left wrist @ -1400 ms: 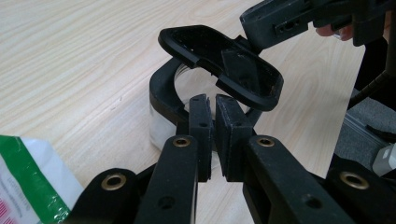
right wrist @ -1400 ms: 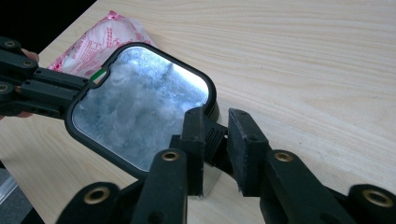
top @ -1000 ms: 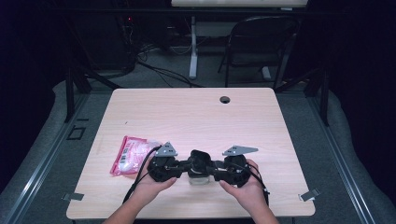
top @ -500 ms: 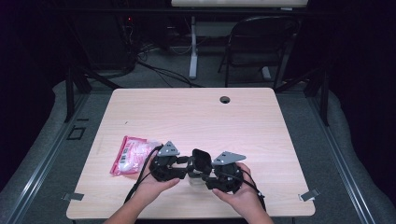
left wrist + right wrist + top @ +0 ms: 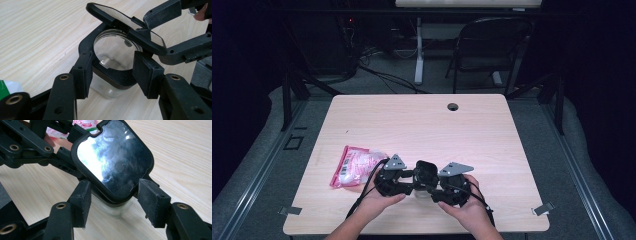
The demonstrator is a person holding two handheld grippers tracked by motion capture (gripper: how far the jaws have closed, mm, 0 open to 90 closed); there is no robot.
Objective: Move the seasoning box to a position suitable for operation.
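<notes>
Dark floor and a folding chair (image 5: 484, 47) lay beyond the pale wooden table (image 5: 422, 125). Near its front edge stood a clear jar (image 5: 110, 87) with a black collar, its flip lid (image 5: 112, 160) hinged up and tilted. A pink packet (image 5: 354, 165) lay just left of the jar.

Both grippers met at the jar. The left gripper (image 5: 112, 72) straddled the collar, its jaws having just been opening; the pads stood beside the collar and I could not tell whether they touched it. The right gripper (image 5: 113, 202) had also just widened its jaws, and its pads flanked the jar under the raised lid with a visible gap on at least one side, so it read as apart rather than clamped.

Judging from this, the lid was being swung open. To do it well, one gripper should steady the jar at the collar while the other pushes the lid's free edge back about its hinge, gently, so the light jar does not slide or tip.

Both hands (image 5: 379, 200) rested low on the table near the jar, forearms coming in from the front edge, the grippers pointing at each other across the jar.
</notes>
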